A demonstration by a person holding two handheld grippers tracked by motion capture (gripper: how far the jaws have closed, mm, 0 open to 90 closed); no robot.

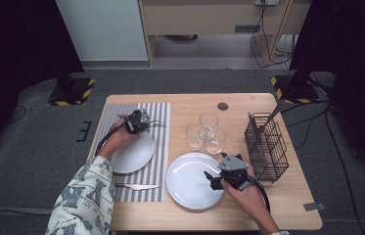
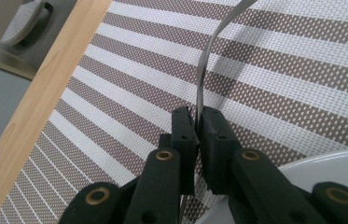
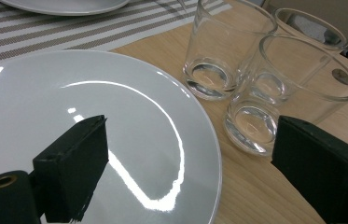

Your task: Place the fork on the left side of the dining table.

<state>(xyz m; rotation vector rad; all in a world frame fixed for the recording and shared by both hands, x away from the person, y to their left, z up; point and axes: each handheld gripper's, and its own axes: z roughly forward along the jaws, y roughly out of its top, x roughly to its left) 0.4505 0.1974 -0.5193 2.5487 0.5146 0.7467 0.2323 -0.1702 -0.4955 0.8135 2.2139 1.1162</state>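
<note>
Between the closed jaws of the left gripper (image 2: 198, 122), a thin grey metal utensil handle (image 2: 205, 70) is clamped, rising away from the pads over the brown-and-white striped woven placemat (image 2: 129, 88). Just beside that gripper lies a small round white plate (image 1: 133, 154) on the same mat; a steel table knife (image 1: 138, 186) lies nearer the person. Right gripper (image 3: 185, 154) stands wide apart and holds nothing, straddling the rim of a large round white plate (image 3: 162, 140). Just ahead stand three clear drinking glasses (image 3: 255, 84).
</note>
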